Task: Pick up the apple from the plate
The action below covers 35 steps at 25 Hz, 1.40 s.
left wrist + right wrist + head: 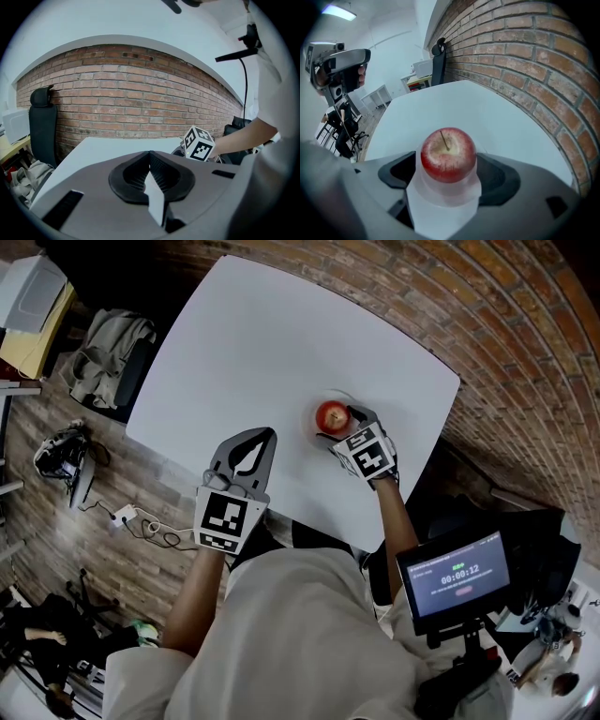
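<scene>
Right gripper (447, 168) clasps the apple (448, 152) by its sides, stem up, on the plate (336, 394), seemingly set for lifting. Left gripper (150, 161), clenched and empty, idles at the plate's eight o'clock.

We take this for an office-like lab room: brick wall (487, 315), plain white table (262, 343), black office chair (42, 126), cables (141, 524) on the plank floor (141, 568), and a stand-mounted screen (457, 577) showing a timer.
</scene>
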Tool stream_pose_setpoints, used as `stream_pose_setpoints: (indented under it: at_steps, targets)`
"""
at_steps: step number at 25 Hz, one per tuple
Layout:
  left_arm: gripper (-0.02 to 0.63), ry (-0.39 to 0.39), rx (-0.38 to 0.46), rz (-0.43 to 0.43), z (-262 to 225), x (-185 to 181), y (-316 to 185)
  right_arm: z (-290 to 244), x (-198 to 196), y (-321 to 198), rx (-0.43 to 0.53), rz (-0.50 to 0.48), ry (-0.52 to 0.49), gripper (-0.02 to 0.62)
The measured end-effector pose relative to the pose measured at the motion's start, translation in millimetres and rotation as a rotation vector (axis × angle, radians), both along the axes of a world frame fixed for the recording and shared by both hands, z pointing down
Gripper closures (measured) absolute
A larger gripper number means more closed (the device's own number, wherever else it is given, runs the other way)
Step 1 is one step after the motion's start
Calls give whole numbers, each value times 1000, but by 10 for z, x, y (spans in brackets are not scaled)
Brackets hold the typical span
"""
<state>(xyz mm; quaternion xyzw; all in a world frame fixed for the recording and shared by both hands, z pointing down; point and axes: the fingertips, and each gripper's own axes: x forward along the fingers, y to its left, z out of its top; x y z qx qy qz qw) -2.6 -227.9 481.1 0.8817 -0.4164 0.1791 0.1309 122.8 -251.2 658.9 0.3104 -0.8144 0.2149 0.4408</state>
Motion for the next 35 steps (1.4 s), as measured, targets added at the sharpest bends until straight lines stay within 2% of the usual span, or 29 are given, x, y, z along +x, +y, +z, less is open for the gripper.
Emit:
stream_pose_setpoints:
  at_steps: [13,20,35]
  targets:
    - [600,11,-5,-7,-26,22,50,29,40,-29,11,10,0,198]
    - [600,46,-17,-14,-53,12,71,18,-1,-41,14,12,-16,199]
    - [600,40,-22,1,-29,25,50,17,35,-48,16,26,-2,219]
